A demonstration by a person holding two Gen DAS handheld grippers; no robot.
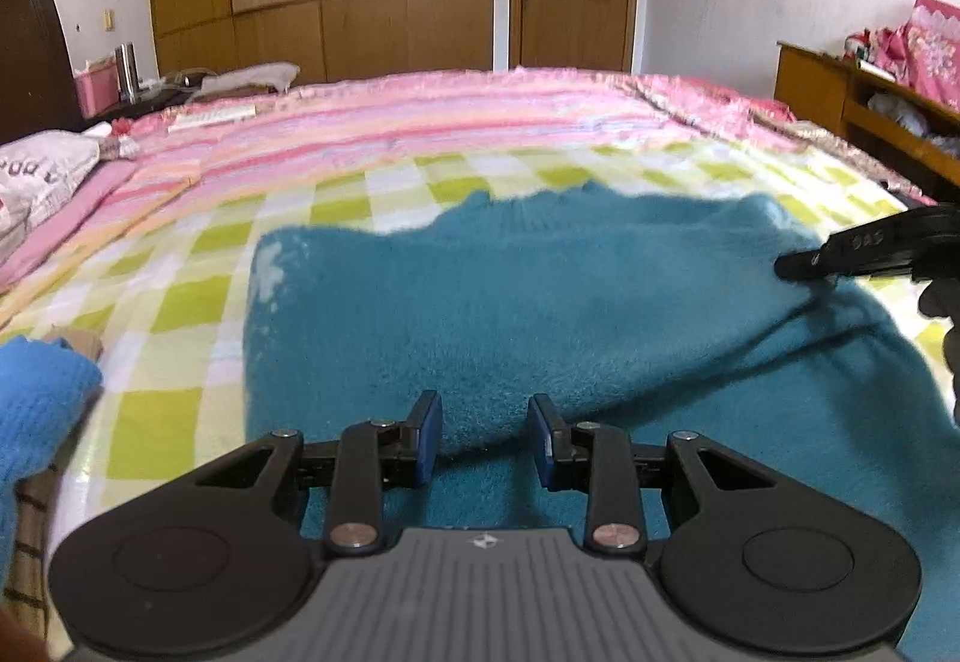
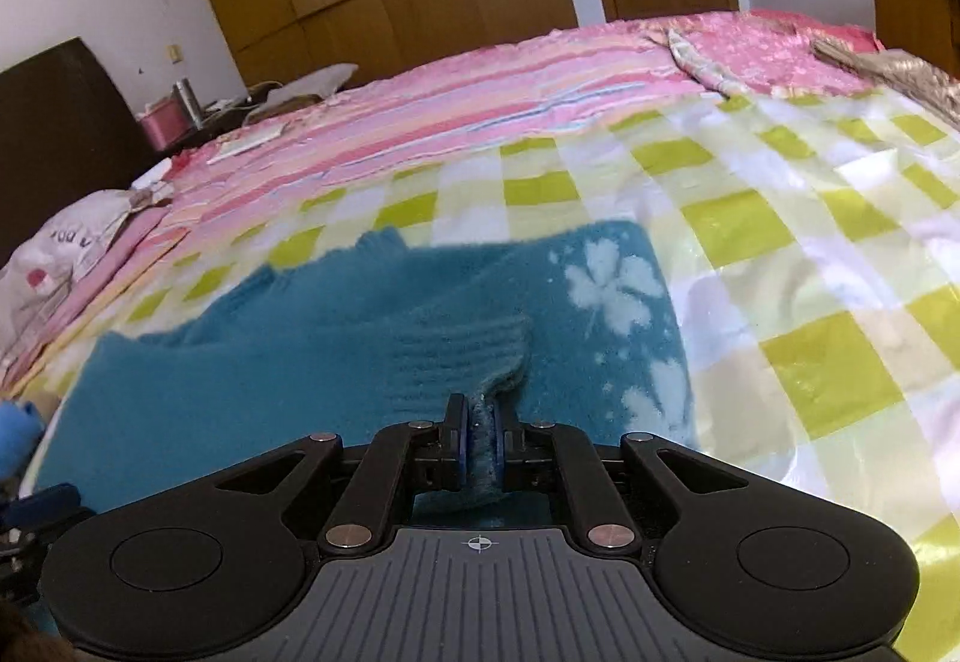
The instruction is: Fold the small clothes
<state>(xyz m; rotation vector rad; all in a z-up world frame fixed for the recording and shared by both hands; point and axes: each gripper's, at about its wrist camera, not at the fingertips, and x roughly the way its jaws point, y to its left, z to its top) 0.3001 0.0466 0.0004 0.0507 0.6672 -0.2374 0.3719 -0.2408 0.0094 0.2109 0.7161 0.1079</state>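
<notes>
On the bed (image 2: 780, 242), right tool (image 2: 480, 440) pinches sweater cuff (image 2: 480, 350).

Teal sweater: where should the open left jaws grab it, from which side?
Judging by its pose, take the teal sweater at the folded near edge right ahead of the left gripper, coming in low from the near side. That edge bulges up between the open jaws, while the right gripper pinches the ribbed cuff.
</notes>
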